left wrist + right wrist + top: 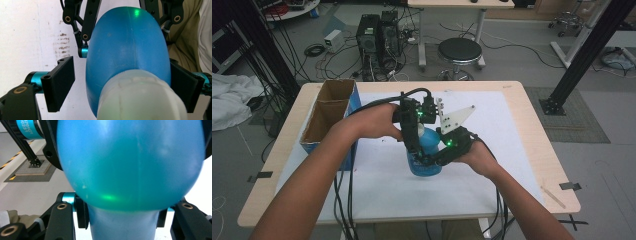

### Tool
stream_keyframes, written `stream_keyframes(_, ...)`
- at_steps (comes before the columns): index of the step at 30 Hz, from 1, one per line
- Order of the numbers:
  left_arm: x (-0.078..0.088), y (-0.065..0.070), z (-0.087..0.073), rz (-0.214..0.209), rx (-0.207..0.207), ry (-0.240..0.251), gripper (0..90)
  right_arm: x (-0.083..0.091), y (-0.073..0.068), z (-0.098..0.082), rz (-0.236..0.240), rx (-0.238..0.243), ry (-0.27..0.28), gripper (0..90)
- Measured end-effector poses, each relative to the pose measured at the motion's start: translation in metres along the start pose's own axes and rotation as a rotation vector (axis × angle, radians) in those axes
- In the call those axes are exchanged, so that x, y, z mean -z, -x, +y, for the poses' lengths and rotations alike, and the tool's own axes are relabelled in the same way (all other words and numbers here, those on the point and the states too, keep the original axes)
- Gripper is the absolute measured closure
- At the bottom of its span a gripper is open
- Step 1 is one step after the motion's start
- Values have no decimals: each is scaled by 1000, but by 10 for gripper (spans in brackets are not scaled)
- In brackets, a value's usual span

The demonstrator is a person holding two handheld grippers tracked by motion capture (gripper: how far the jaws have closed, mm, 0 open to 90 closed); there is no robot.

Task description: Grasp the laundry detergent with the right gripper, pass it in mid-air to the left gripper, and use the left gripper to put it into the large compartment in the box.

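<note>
A blue bottle (127, 47) of smooth, faintly glossy plastic carries a frosted, translucent cap (141, 97). Matt black plastic jaws with brass-coloured rivets and teal anodised metal sleeves flank it. A white, scuffed paper-like sheet (492, 175) covers the pale wood tabletop (539, 145); a raw brown cardboard box (329, 112) stands nearby.

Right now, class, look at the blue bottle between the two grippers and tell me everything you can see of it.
The blue bottle looks like smooth, slightly see-through plastic, with a rounded body and a pale, whitish cap. It stands upright near the middle of the white table cover. The right gripper is shut on its lower part. The left gripper straddles it near the cap: one pad touches, the other stands apart.
</note>
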State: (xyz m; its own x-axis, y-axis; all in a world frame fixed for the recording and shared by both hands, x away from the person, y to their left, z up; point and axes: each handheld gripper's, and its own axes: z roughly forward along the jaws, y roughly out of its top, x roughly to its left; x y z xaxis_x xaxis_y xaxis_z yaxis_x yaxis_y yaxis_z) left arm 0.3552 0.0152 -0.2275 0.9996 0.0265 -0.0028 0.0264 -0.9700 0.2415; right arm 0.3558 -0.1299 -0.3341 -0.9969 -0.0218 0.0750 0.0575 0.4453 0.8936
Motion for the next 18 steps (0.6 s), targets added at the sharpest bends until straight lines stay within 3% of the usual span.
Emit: stream_keyframes(18,-1,1,2,0,-29,-3,278,0,-1,0,-3,3,-3,445)
